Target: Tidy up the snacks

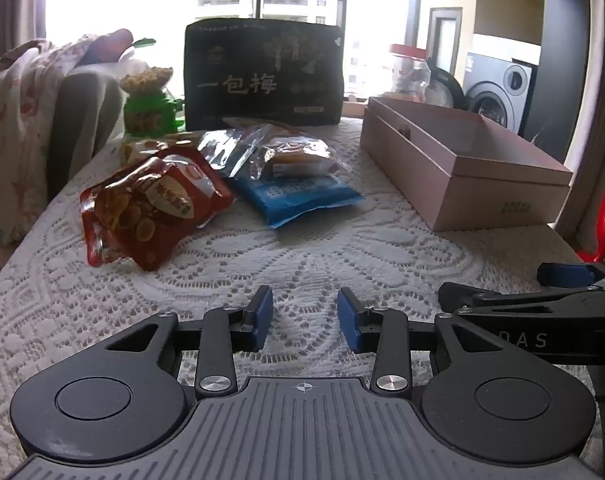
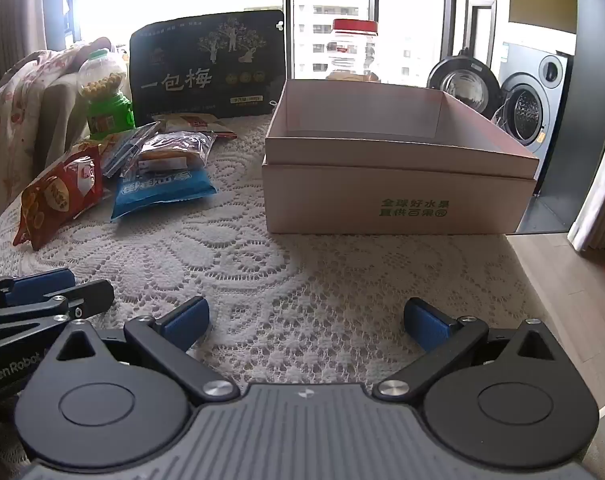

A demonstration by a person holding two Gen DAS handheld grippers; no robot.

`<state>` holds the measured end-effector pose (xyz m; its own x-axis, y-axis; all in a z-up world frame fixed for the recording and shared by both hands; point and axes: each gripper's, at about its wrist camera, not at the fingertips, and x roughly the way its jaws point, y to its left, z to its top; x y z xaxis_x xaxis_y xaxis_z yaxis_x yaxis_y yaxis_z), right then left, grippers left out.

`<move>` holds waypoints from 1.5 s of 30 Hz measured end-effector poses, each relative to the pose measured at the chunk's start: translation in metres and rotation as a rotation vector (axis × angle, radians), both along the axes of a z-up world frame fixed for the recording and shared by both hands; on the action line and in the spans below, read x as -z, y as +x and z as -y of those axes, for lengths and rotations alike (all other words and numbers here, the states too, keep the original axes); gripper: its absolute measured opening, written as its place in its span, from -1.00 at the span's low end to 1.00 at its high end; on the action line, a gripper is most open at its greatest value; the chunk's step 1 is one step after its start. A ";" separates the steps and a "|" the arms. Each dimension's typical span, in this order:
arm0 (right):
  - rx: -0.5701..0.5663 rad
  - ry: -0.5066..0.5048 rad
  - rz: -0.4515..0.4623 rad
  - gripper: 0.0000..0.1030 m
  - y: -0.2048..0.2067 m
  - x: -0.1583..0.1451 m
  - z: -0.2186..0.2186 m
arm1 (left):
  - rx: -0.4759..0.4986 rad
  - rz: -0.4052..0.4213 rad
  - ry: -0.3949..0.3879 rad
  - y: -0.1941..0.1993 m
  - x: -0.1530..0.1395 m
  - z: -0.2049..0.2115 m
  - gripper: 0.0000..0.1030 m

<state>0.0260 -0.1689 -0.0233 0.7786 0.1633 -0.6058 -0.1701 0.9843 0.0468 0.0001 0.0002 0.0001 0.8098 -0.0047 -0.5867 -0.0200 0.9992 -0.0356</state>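
Note:
A pile of snack packets lies on the lace-covered table: a red chip bag point(image 1: 150, 204) point(image 2: 58, 196), a blue packet point(image 1: 298, 198) point(image 2: 162, 190), and a clear-wrapped pastry point(image 1: 294, 156) point(image 2: 170, 154) on top of it. An open, empty pink cardboard box point(image 1: 462, 168) point(image 2: 394, 196) stands to the right. A large black plum bag point(image 1: 262, 76) point(image 2: 206, 68) stands upright at the back. My left gripper point(image 1: 304, 316) is open and empty, low over the cloth in front of the snacks. My right gripper point(image 2: 306, 316) is open wide and empty, in front of the box.
A green candy dispenser point(image 1: 148, 96) point(image 2: 104, 96) stands at the back left beside a draped floral cloth point(image 1: 18, 120). A red-lidded clear jar point(image 1: 408, 72) point(image 2: 354, 48) stands behind the box. A washing machine point(image 2: 538, 112) is beyond the table. The table edge drops at right point(image 2: 542, 280).

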 end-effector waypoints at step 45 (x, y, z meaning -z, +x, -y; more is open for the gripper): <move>0.000 -0.002 0.004 1.00 0.000 0.000 0.000 | 0.000 0.008 -0.024 -0.001 -0.001 -0.001 -0.20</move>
